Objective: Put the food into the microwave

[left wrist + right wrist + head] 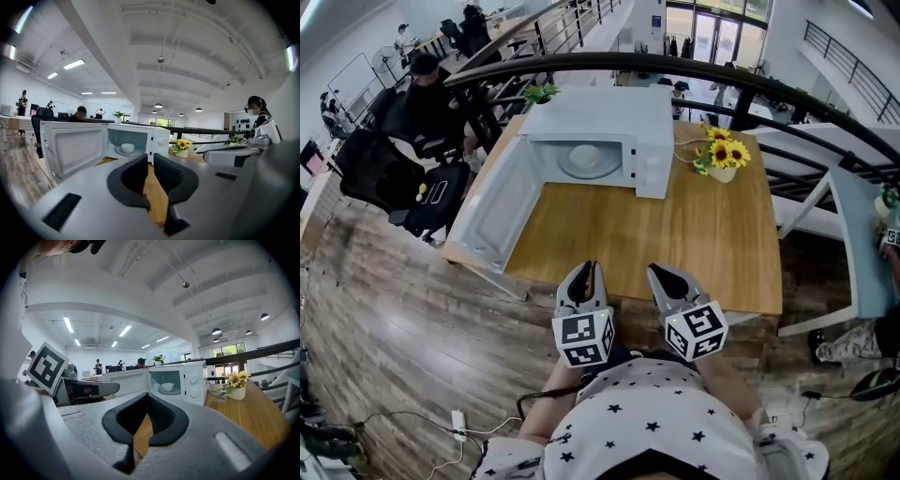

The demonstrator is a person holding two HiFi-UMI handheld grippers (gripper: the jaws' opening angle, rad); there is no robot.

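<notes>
**Head view.** The microwave stands at the far side of the wooden desk. Its door is swung fully open to the left. Inside the cavity, a white bowl rests on the turntable; its contents cannot be made out. A vase of sunflowers stands just right of the microwave. The left gripper and the right gripper hang side by side over the near edge of the desk. Both are well apart from the microwave, and neither carries anything.

**Left gripper view.** The jaws are drawn together to a thin slit with nothing between them; only bare desk shows through the gap. Beyond them, the open door and the white bowl in the lit cavity are plainly visible.

**Right gripper view.** The jaws meet at their tips and are likewise empty. The same bowl sits on the turntable, and the control knobs are to the right of the cavity. The left gripper lies just beside the right gripper, at the left of the picture.

**Progress.** If the white bowl is the food named in the task, the placing step appears complete: the bowl is inside and released. The door still stands open, so at most closing it seems to remain.
</notes>
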